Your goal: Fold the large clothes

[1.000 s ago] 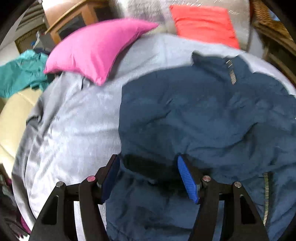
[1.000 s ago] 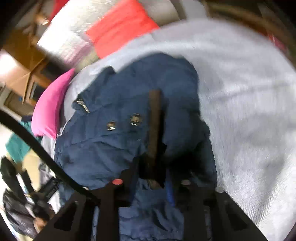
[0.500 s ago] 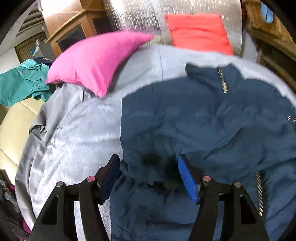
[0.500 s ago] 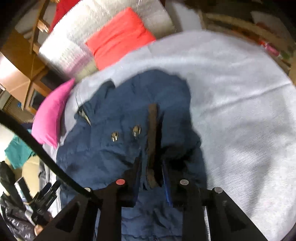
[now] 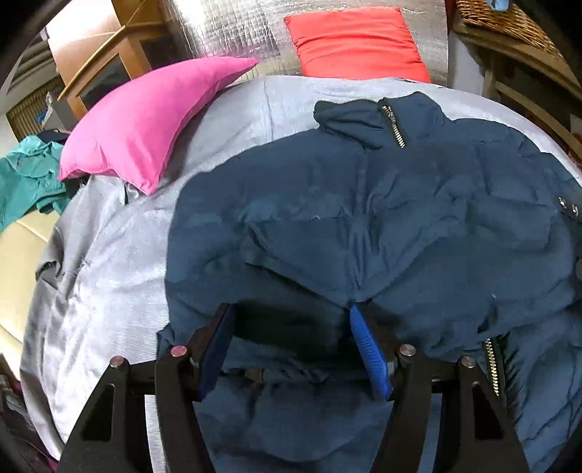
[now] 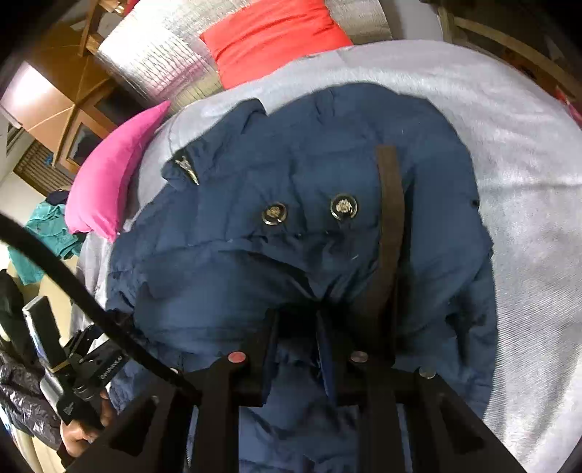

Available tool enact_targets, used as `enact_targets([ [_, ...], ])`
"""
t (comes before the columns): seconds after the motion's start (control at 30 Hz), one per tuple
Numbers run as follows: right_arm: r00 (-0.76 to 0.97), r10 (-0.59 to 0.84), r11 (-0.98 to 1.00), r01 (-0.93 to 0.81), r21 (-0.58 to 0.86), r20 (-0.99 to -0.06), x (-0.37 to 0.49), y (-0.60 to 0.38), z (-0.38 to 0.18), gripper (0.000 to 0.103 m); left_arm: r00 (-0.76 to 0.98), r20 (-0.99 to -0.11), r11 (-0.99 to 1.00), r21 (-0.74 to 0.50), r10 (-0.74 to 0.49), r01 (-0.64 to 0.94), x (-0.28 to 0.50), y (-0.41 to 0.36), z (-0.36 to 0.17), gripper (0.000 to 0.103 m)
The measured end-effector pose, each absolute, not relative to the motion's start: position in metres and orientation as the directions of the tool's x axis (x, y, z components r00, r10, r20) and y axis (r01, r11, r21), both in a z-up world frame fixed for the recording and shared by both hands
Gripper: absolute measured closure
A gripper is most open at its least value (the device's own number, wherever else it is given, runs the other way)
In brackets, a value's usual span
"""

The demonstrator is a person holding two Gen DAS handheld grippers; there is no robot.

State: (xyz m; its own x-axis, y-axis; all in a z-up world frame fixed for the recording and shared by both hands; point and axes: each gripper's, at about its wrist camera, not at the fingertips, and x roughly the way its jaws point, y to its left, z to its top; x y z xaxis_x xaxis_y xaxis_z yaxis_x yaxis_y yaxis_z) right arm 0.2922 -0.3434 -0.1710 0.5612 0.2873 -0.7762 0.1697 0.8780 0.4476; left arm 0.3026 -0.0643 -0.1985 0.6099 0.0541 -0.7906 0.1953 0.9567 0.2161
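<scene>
Both fingers [image 5: 358,327] pairs clamped on navy jacket [image 5: 363,218] hem over grey bedspread [image 5: 109,254]

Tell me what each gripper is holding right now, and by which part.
Both hold the navy jacket. The left gripper is clamped on a thick fold of its near edge; the right gripper pinches a bunched fold beside the brown strip.

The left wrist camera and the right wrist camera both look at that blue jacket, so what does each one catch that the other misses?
Only the left wrist view shows the wicker basket and the lower zipper. Only the right wrist view shows the brown strap, a black cable and a hand holding the other tool. Both show the blue jacket, pink cushion, red cushion and grey cover.
</scene>
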Motion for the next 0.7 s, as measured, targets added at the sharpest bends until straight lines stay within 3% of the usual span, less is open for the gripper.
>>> enact_targets([
  [0.1,0.619,0.302,0.863,0.144,0.484,-0.725,0.280,-0.350,-0.160,0.077,0.633,-0.774,0.969,0.171,0.018,0.181,0.297,-0.059,-0.189,0.037],
  [0.17,0.623,0.288,0.872,0.144,0.468,-0.727,0.281,-0.351,-0.158,0.070,0.630,-0.776,0.971,0.153,0.002,0.185,0.295,-0.056,-0.189,0.037],
  [0.23,0.563,0.303,0.870,0.167,0.465,-0.769,0.286,-0.351,-0.174,0.068,0.603,-0.797,0.963,0.195,0.043,0.189,0.297,-0.060,-0.203,0.036],
  [0.33,0.573,0.319,0.856,0.168,0.488,-0.755,0.285,-0.354,-0.172,0.068,0.608,-0.791,0.955,0.231,0.072,0.187,0.291,-0.062,-0.203,0.036],
  [0.4,0.600,0.338,0.835,0.163,0.525,-0.725,0.274,-0.361,-0.165,0.061,0.618,-0.784,0.958,0.217,0.055,0.189,0.282,-0.059,-0.196,0.036],
  [0.47,0.631,0.347,0.817,0.160,0.554,-0.694,0.263,-0.367,-0.158,0.046,0.632,-0.773,0.959,0.214,0.049,0.187,0.270,-0.054,-0.191,0.036],
  [0.7,0.707,0.289,0.855,0.113,0.506,-0.645,0.215,-0.378,-0.139,0.046,0.744,-0.663,0.917,0.346,0.088,0.200,0.215,-0.051,-0.177,0.036],
])
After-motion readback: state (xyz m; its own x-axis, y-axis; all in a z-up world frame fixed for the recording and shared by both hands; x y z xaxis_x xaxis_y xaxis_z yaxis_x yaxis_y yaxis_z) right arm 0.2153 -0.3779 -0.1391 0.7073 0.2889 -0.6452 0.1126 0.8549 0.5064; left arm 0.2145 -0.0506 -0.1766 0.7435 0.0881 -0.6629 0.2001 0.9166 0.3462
